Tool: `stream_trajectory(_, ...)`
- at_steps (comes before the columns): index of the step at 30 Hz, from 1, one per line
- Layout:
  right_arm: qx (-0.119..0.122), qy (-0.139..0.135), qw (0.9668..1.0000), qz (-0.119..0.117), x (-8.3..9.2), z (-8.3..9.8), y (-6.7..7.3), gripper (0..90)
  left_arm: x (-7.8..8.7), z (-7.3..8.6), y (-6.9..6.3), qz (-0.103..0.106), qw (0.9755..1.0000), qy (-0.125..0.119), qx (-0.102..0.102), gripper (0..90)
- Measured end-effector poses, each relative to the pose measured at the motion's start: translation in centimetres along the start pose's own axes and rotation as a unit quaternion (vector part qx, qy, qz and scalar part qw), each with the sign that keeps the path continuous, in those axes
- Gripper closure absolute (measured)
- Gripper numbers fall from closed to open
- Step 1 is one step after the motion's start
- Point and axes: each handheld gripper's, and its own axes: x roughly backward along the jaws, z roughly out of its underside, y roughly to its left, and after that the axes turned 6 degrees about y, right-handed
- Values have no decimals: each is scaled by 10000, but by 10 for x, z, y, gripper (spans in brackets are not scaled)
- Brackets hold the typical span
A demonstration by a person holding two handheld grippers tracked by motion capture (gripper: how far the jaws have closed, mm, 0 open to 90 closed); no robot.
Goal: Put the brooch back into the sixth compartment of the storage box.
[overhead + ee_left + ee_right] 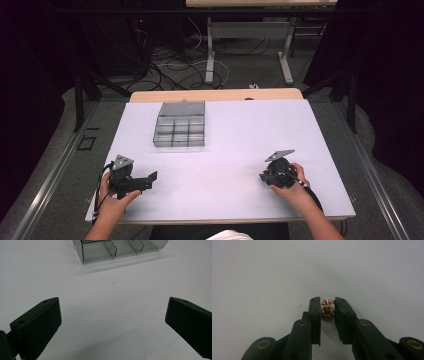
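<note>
A white rectangular tabletop (240,145) carries the things. A clear grey plastic compartment box (180,125) sits toward its far left side.

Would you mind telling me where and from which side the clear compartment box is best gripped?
Probably by its near wall, with the left claw coming from the person's side. The compartment box lies flat and open-topped on the white table, so its thin upright rim suits two jaws; the whole box looks too broad. That claw stands open; the right claw holds a small gold ornament.
</note>
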Motion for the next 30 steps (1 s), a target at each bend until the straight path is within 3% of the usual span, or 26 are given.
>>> stream_trajectory(30,-113,-24,9999,-72,1,0,1,789,-2,0,0,8,10000,37,-30,4)
